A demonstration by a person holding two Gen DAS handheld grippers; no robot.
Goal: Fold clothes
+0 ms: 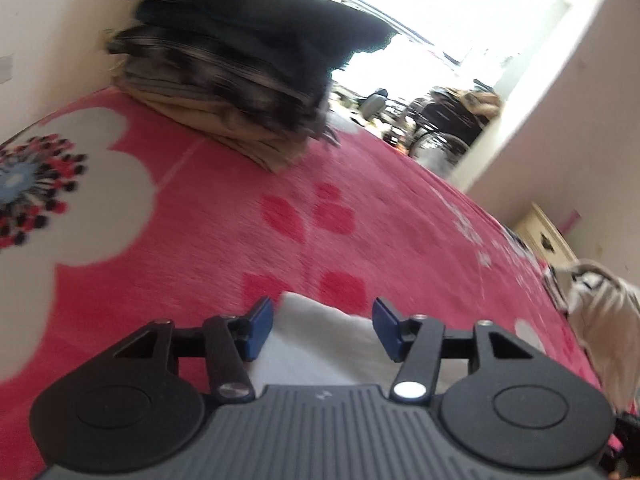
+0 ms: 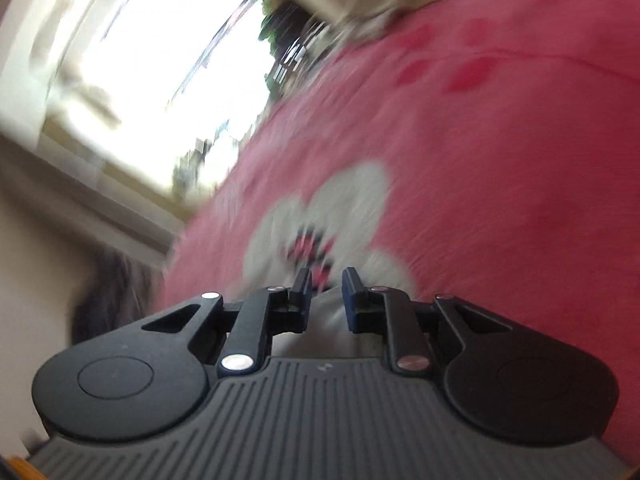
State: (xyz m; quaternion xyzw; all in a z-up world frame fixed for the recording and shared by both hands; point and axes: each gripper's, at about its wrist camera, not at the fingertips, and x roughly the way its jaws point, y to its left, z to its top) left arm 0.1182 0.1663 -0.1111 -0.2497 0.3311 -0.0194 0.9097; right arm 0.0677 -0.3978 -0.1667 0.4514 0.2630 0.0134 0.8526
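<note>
Left wrist view: the left gripper [image 1: 323, 330] is seen with its blue-padded fingers [image 1: 260, 330] set well apart, roughly half spread, and nothing is pinched between them; a pale grey-white cloth [image 1: 320, 344] lies under and between the pads, but no pad is seen pressing on it. Beyond the fingertips a pink blanket [image 1: 280, 232] with large white flowers [image 1: 92, 184] is spread out. Farther off, toward the upper left, a stack of folded clothes [image 1: 224, 80] is set on the blanket against a pale wall, with tan pieces at the bottom, a striped dark piece in the middle and black pieces on top. At the right edge a crumpled beige garment [image 1: 604, 320] rests on the blanket, well apart from the stack. A bright window [image 1: 440, 12] is seen behind. In the right wrist view, the right gripper [image 2: 326, 296] is shown with its fingers [image 2: 302, 296] drawn close, only a narrow gap being left; something greyish is seen in that gap, possibly cloth, but the picture is heavily blurred and it cannot be told whether it is gripped. The same pink blanket [image 2: 500, 160] with a white flower [image 2: 340, 216] is seen ahead, and a bright window [image 2: 160, 40] at upper left.
</note>
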